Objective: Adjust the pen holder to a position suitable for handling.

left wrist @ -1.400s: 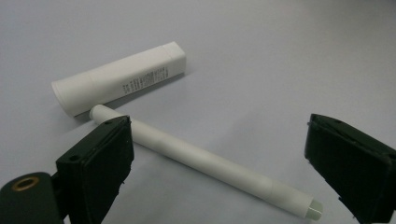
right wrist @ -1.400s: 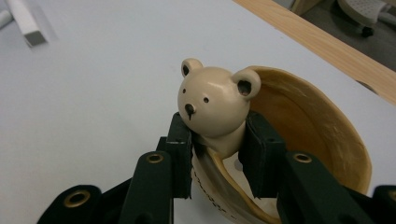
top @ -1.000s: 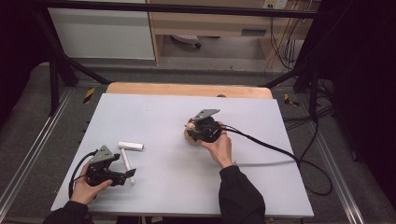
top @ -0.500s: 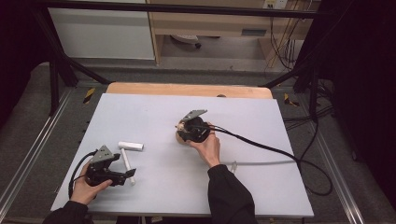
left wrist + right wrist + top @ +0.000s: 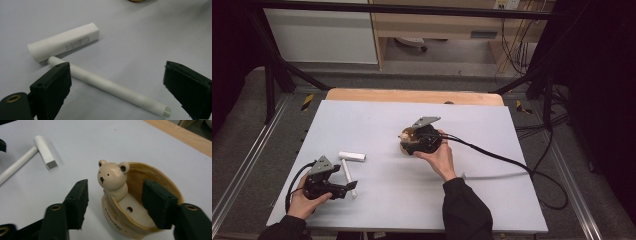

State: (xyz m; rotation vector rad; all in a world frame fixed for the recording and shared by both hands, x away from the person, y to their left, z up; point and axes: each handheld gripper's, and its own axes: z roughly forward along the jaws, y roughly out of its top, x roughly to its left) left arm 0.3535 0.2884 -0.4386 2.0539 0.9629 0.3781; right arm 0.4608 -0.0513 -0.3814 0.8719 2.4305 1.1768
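Item: bear-shaped wooden holder (image 5: 130, 202), upright near table (image 5: 362, 120) centre; right gripper (image 5: 115, 202) straddles its rim, jaws just opened, no longer clamping, so placement looks done. White pen (image 5: 110, 86) and tube (image 5: 65, 42) lie by the open left gripper (image 5: 117, 87), not yet picked up.

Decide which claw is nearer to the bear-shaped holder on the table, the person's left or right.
Right. The right claw straddles the bear-shaped holder, one jaw inside its cup, one outside. The left claw sits far across the table by the white stick.
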